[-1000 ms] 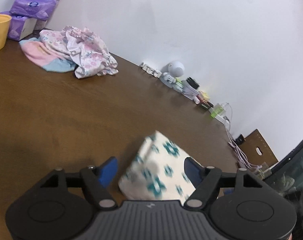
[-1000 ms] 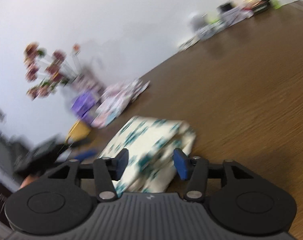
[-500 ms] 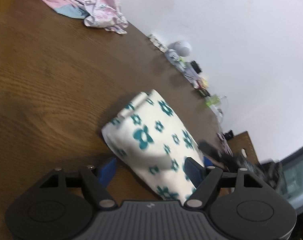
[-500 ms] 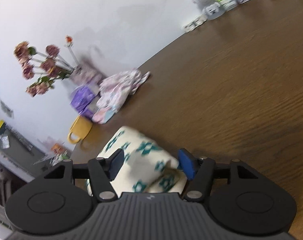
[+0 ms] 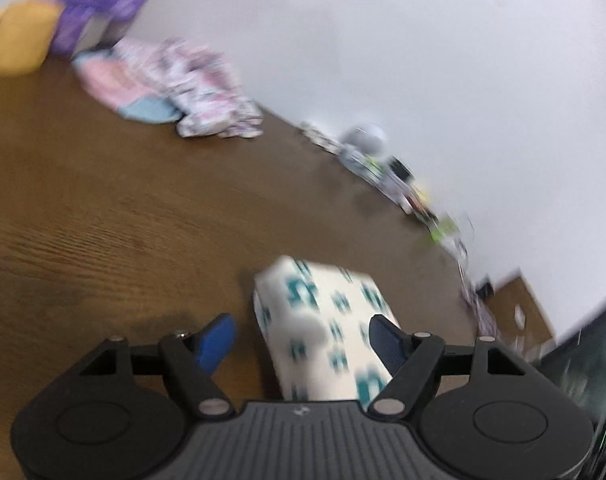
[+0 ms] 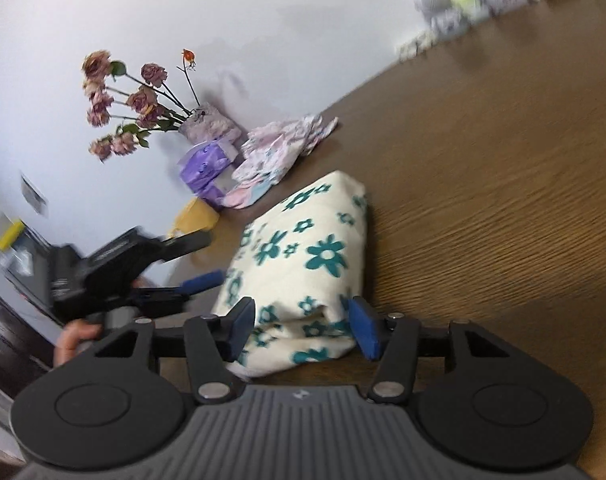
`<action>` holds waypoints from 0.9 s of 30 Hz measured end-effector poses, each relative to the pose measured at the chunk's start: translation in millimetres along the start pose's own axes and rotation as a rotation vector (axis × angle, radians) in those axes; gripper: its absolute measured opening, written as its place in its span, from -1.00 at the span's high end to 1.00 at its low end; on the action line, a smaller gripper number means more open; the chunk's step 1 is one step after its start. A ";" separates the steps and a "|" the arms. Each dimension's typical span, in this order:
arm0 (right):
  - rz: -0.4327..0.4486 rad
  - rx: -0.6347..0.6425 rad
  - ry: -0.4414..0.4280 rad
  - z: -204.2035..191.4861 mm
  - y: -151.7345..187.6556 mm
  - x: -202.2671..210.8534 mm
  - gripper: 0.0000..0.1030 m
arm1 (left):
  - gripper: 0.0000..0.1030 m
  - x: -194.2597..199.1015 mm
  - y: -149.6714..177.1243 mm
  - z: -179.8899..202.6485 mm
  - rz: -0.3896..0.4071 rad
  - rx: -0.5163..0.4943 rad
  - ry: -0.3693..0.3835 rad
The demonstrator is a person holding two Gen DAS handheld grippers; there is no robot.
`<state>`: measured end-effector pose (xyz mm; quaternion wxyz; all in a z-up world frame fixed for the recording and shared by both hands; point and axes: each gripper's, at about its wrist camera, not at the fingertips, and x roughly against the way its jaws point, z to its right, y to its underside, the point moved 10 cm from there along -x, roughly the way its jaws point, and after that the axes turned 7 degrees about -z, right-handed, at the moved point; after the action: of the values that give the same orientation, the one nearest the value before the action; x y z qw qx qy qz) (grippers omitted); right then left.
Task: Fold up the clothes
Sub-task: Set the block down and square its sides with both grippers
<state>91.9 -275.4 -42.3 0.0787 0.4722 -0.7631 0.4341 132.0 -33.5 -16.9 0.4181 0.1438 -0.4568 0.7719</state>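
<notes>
On the brown wooden tabletop (image 6: 503,160), the cream teal-flowered folded cloth (image 6: 303,256) now sits more squarely between both claws; right claw (image 6: 303,326) straddles it, left claw (image 5: 301,338) gapes ungripping: this fold looks finished.

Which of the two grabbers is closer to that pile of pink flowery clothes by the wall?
Left. The left gripper is between the pink clothes pile and the right gripper.

Both views sit low and close over a brown table (image 5: 103,208), each looking forward and slightly down past its own fingers toward a white wall (image 5: 383,40). They share the folded cloth (image 6: 303,256) at lower centre and the clothes pile (image 5: 191,92), upper left in the left view, centre in the right.
</notes>
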 end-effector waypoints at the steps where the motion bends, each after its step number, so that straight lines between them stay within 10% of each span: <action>1: 0.004 0.034 0.033 -0.6 2.6 3.6 -0.03 | -0.43 5.3 11.8 7.7 -0.005 -0.057 -0.006; 7: -0.018 0.192 0.158 -5.5 16.8 -2.9 -0.02 | -0.40 11.3 69.3 41.6 -0.027 -0.286 -0.076; 17: -0.006 0.288 0.229 -5.8 17.6 -14.8 0.33 | 0.11 -7.1 73.9 39.5 0.034 -0.273 -0.173; 21: -0.001 0.293 0.229 -7.3 17.0 -19.3 0.75 | 0.81 -12.4 77.9 46.2 0.041 -0.314 -0.194; 25: 0.009 0.309 0.248 -9.5 17.5 -19.3 0.80 | 0.81 -13.1 79.9 48.5 0.041 -0.314 -0.210; 27: 0.017 0.303 0.249 -9.3 17.5 -15.7 0.72 | 0.49 -11.5 79.0 46.8 0.041 -0.284 -0.218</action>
<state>83.9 -255.2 -55.3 0.0968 0.4150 -0.6772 0.5998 70.2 -96.5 -44.7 0.3665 0.1569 -0.6066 0.6878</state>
